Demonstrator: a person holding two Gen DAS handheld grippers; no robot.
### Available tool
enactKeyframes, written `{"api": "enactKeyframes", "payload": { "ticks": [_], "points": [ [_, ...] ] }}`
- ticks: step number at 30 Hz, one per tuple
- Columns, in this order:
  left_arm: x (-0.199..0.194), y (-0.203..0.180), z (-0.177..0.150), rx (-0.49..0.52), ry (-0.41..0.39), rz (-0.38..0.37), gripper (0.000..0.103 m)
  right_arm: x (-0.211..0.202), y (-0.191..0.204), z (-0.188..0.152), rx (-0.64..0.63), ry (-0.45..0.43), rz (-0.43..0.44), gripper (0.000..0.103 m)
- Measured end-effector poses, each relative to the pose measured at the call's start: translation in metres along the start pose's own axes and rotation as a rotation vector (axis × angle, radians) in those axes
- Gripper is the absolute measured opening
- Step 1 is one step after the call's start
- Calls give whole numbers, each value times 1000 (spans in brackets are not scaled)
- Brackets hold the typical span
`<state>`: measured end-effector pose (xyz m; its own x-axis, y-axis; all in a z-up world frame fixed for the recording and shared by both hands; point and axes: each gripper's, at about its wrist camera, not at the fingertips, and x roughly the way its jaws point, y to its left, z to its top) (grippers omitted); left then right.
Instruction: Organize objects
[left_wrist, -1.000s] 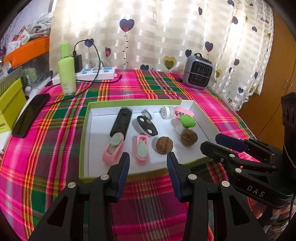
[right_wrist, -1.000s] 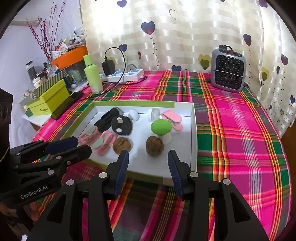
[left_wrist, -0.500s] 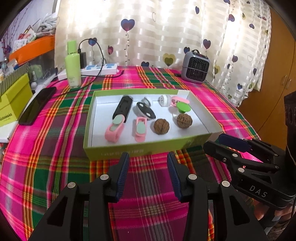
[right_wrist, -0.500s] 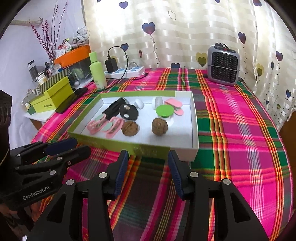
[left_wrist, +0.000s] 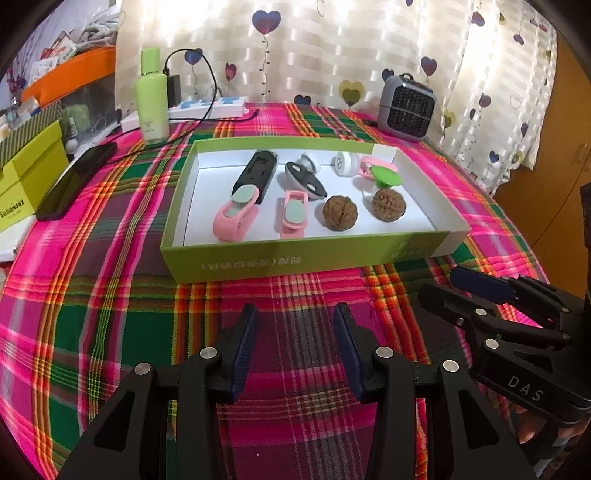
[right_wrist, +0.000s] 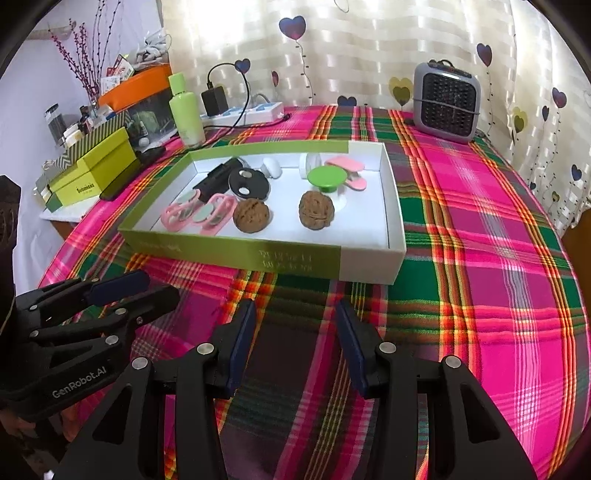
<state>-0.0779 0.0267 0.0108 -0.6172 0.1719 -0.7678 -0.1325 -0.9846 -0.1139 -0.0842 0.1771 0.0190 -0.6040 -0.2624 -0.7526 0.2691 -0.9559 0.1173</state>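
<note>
Wrinkled brown walnuts (left_wrist: 340, 213) in shallow cardboard tray (left_wrist: 306, 258); left tongs (left_wrist: 295, 325), right tongs (right_wrist: 295, 325) parted, empty.

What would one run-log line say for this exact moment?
left gripper: open, empty | right gripper: open, empty | both: over tablecloth | box: walnuts, clips inside

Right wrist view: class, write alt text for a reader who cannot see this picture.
A shallow green-and-white box on a plaid tablecloth holds two walnuts, pink clips and small gadgets. The right gripper hangs open and empty before the box, the left gripper beside it. A small heater stands behind.
</note>
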Motion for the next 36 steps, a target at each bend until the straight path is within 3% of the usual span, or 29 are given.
{"api": "enactKeyframes", "payload": {
  "ticks": [4,7,26,29,36],
  "points": [
    [2,0,0,-5,-1,1,41,5,-2,-1,8,21,-21,47],
    [3,-1,0,-9,-6,9,41,5,-4,-1,13,23,-32,56],
    [5,-11,1,34,-1,53,51,7,-1,-2,-15,39,-139,57],
    [6,-14,1,44,3,51,56,8,-5,-3,0,42,-163,67],
    [7,-16,0,51,5,55,57,7,-10,-3,14,46,-172,69]
  ]
}}
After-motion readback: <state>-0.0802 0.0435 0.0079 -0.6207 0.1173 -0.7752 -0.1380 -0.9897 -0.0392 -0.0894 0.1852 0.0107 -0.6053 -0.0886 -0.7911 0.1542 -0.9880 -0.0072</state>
